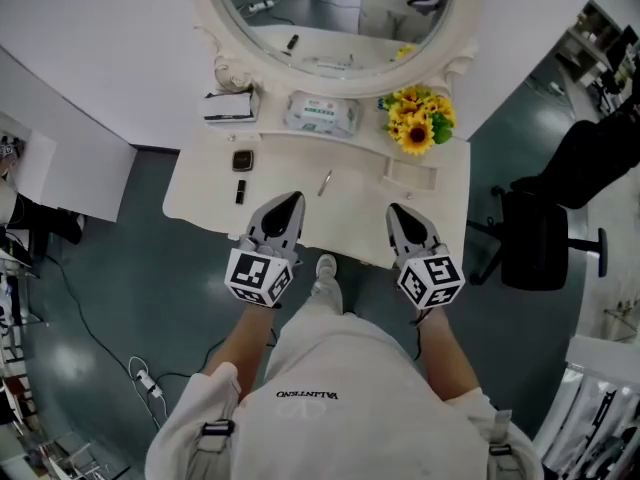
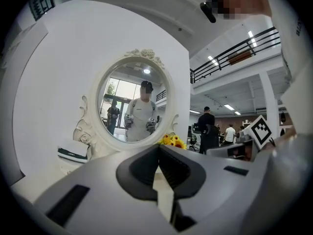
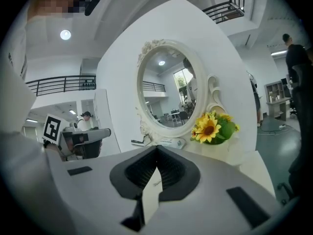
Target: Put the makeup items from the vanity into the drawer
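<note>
Makeup compact [image 1: 242, 160], dark tube [image 1: 240, 191] and slender stick [image 1: 326, 182] lie on the vanity [image 1: 200, 193] in front of the mirror [image 1: 330, 18]. In the head view the first two sit left of the mirror's centre. The stick sits below the centre, its long axis pointing roughly toward the mirror.

The left gripper [image 1: 291, 200], jaws pressed together and empty, is nearer all three than the right gripper [image 1: 396, 211].

The left gripper view shows closed tips aimed at the mirror, with the items hidden beneath.

The right gripper view shows jaws likewise together and empty.

No view shows the drawer.
</note>
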